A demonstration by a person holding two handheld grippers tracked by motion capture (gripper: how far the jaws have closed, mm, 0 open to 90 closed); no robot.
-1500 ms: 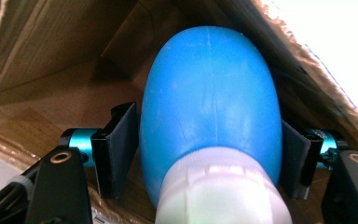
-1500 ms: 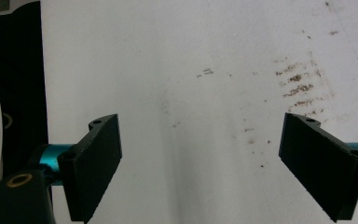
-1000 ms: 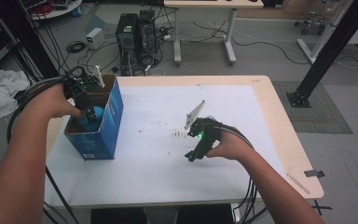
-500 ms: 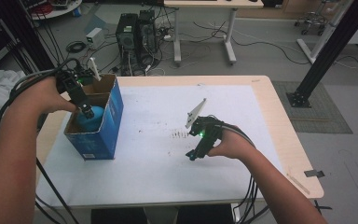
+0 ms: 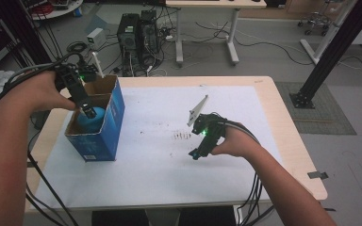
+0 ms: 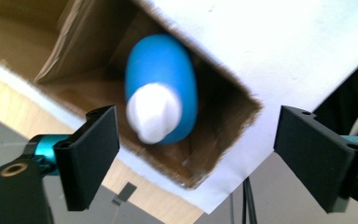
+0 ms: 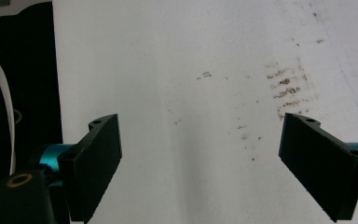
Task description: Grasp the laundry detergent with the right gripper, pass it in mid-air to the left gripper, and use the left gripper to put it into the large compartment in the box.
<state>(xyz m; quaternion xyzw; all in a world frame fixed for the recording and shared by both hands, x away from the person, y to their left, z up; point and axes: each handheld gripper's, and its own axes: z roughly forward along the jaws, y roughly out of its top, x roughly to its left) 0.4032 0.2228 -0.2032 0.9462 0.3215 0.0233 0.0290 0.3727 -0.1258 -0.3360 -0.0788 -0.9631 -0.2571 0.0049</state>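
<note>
While the left gripper (image 5: pixel 88 111) is hanging over the open top of the blue cardboard box (image 5: pixel 107 132) at the left of the table (image 5: pixel 283 136), its jaws are standing wide apart with nothing between them, and the blue bottle (image 6: pixel 161 100) is sitting inside the box below. From the left gripper view, the bottle's white cap (image 6: pixel 153 112) is pointing up toward the camera, and the bottle is leaning against one inner wall, apart from both jaws. So the bottle is looking as good as placed: it is resting in the box and nothing is gripping it. Over on the right, the right gripper (image 5: pixel 199 151) is idling just above the white sheet (image 5: pixel 160 169) that is covering the tabletop, its jaws also spread wide and empty, with only the brown smudges (image 5: pixel 183 136) on the sheet in front of it. Judging from how things are lying, the main work is appearing done, and what is remaining is small: the left gripper is needing to clear the box rim, and perhaps the cardboard flaps (image 5: pixel 99 85) at the far side are waiting to be folded shut. No other loose item is showing on the sheet to be packed.
</note>
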